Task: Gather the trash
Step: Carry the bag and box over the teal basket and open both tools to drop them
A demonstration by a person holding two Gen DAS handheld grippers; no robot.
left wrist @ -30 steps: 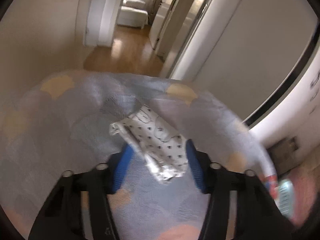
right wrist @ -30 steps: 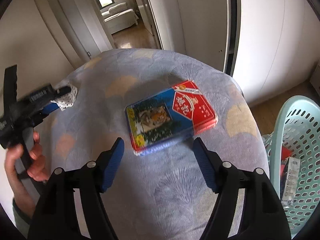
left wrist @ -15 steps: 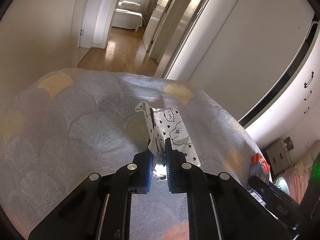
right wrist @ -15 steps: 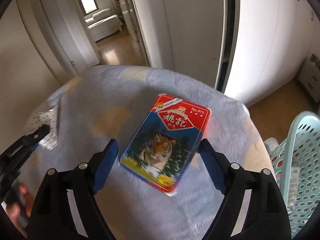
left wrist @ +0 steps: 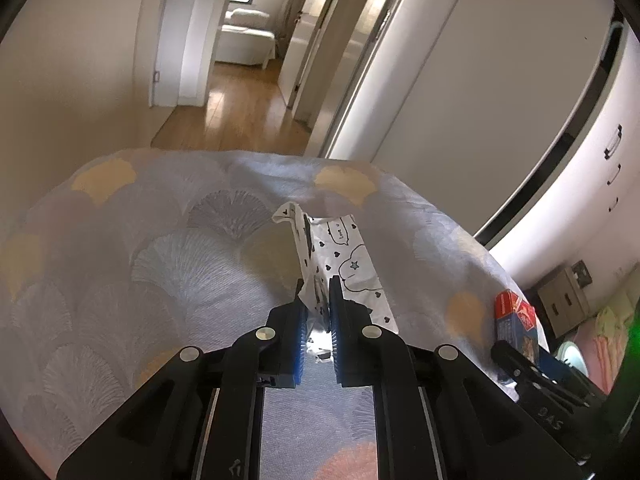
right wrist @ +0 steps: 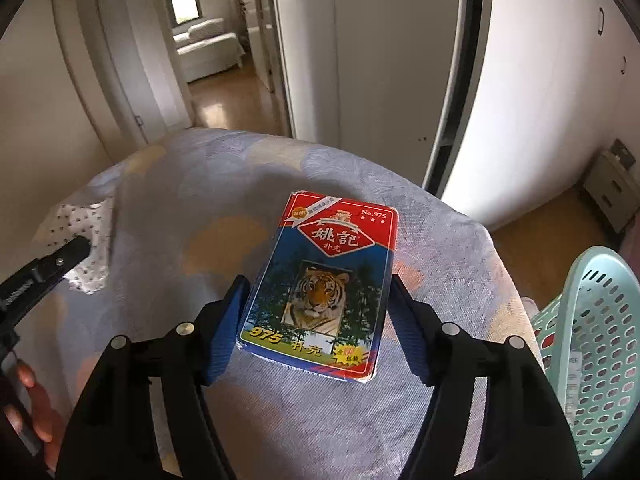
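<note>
A white wrapper (left wrist: 344, 264) printed with small black hearts lies on the patterned bedspread (left wrist: 140, 272). My left gripper (left wrist: 319, 304) is shut on its near edge. The wrapper also shows at the left of the right wrist view (right wrist: 80, 240). A red and blue card box with a tiger picture (right wrist: 324, 284) lies on the bedspread (right wrist: 180, 208). My right gripper (right wrist: 318, 312) is open, with its jaws on either side of the box and close to its edges. The box also shows at the right edge of the left wrist view (left wrist: 514, 324).
A mint green perforated basket (right wrist: 592, 344) with some trash inside stands beside the bed at the right. A white wardrobe (right wrist: 540, 80) and an open doorway (right wrist: 216, 72) to a hallway lie beyond the bed. A small cabinet (right wrist: 612, 196) stands on the floor.
My left gripper closed on the heart wrapper. My right gripper turned and came down around the card box, which now lies lengthwise between its jaws.
</note>
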